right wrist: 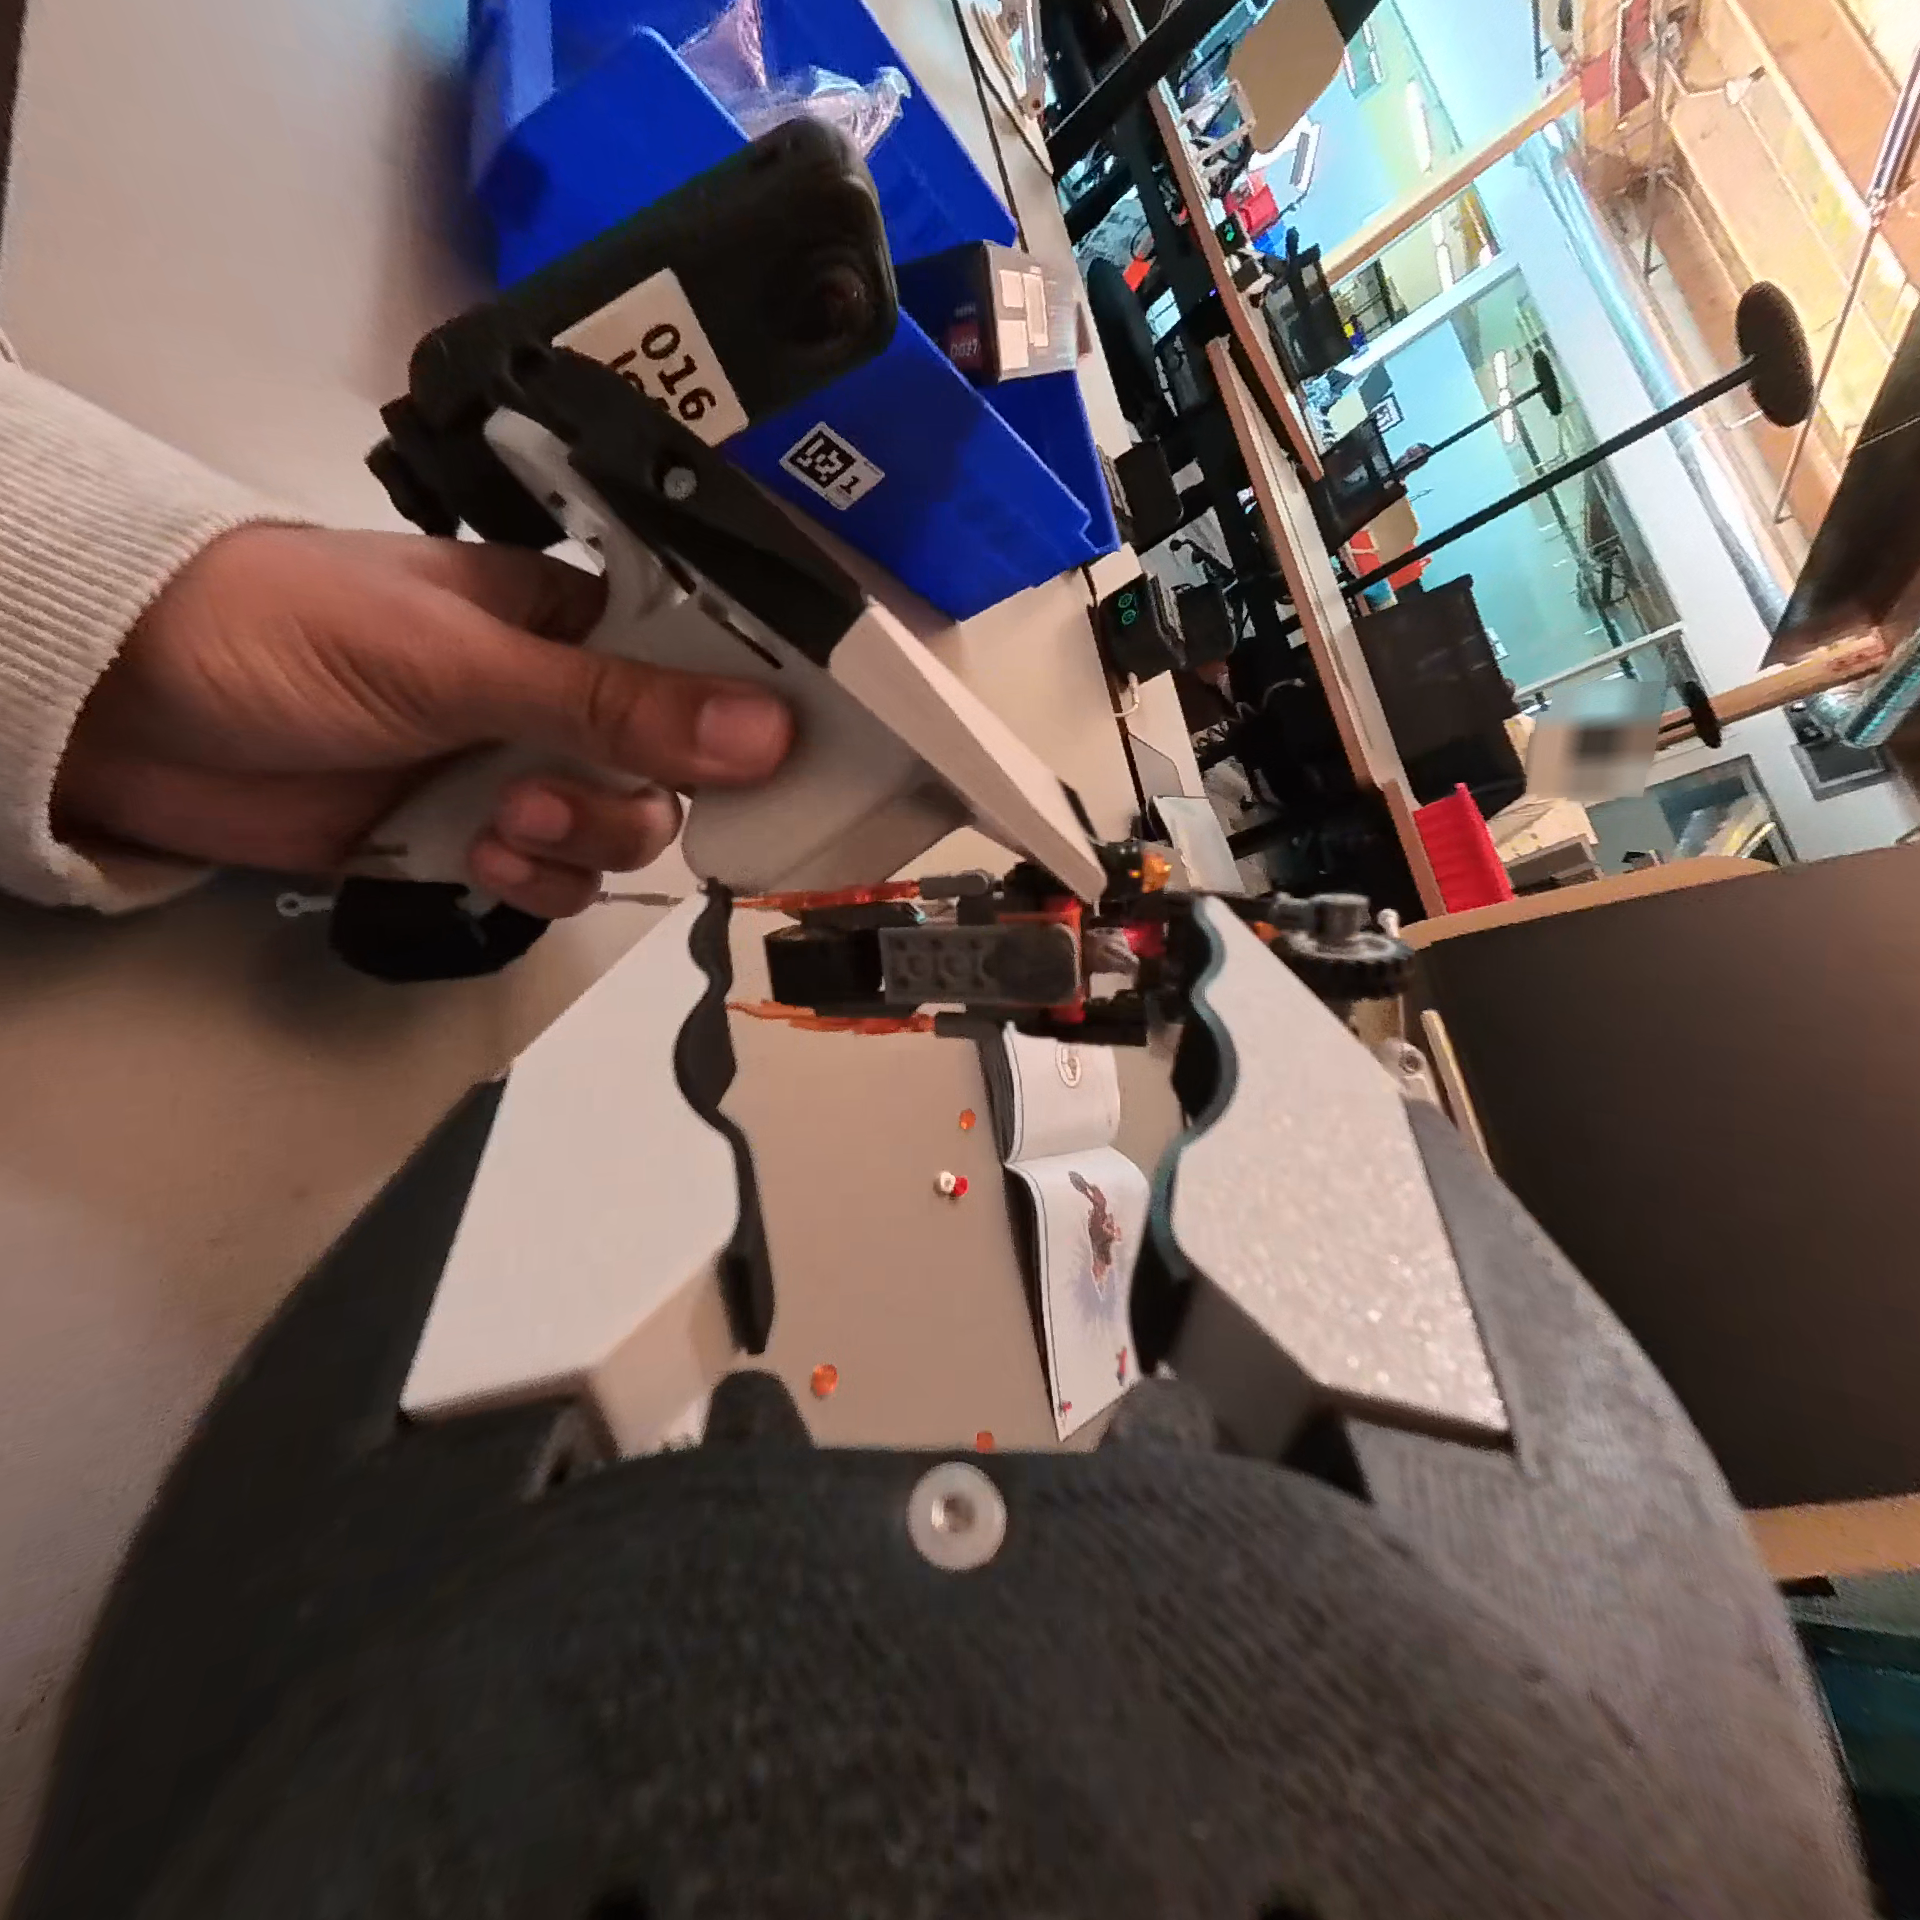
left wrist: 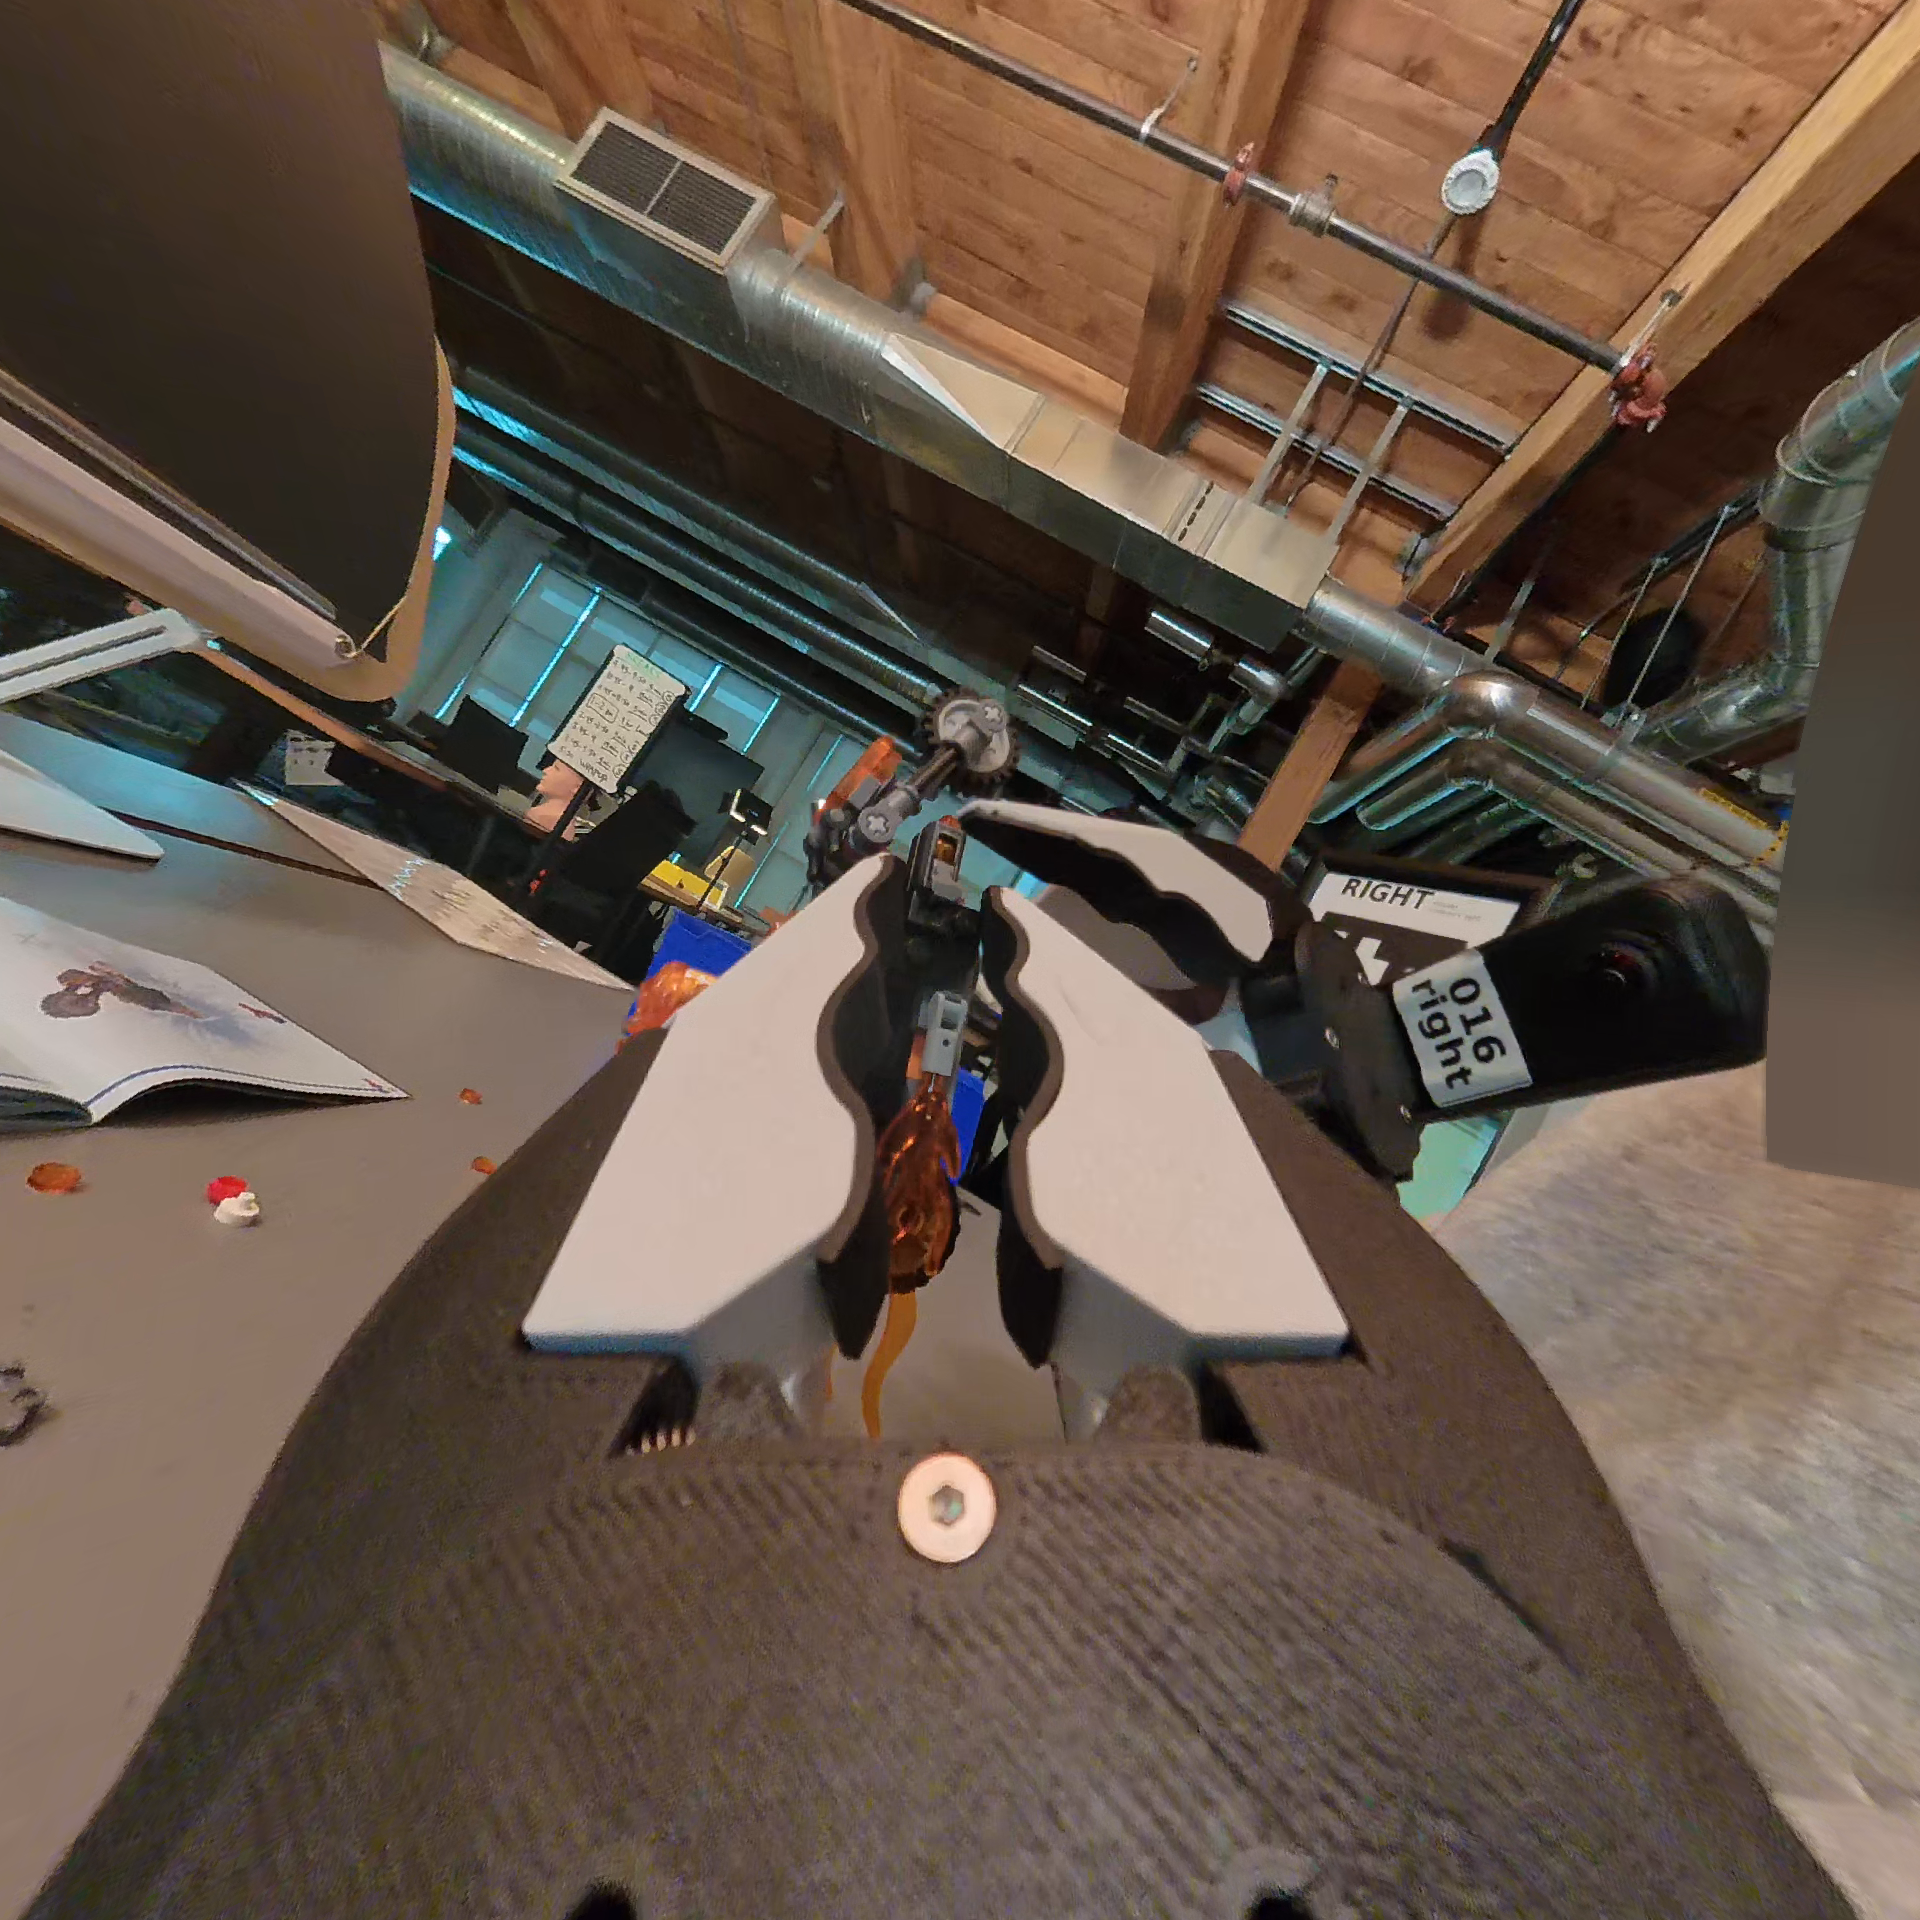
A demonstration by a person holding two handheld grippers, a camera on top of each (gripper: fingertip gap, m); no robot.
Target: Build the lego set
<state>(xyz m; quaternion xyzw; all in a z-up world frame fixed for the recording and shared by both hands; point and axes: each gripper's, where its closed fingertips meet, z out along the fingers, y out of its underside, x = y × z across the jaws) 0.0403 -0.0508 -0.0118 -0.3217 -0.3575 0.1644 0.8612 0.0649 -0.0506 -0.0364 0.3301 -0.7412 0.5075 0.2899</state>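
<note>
My left gripper (left wrist: 940, 883) is shut on a small dark grey and black lego model (left wrist: 925, 935) with clear orange flame pieces (left wrist: 920, 1184) and a black gear (left wrist: 971, 732) at its far end, held up off the table. In the right wrist view a hand holds that left gripper (right wrist: 1081, 862) on the model (right wrist: 977, 966). My right gripper (right wrist: 956, 914) is open, its jaws standing at either end of the model. It shows in the left wrist view just right of the model (left wrist: 1122, 862).
An open instruction booklet (left wrist: 156, 1029) lies on the grey table, also in the right wrist view (right wrist: 1091, 1247). Small loose pieces lie near it: orange (left wrist: 52, 1177), red and white (left wrist: 234, 1200). Blue bins (right wrist: 883, 416) stand behind. A dark board (right wrist: 1662, 1143) stands at the right.
</note>
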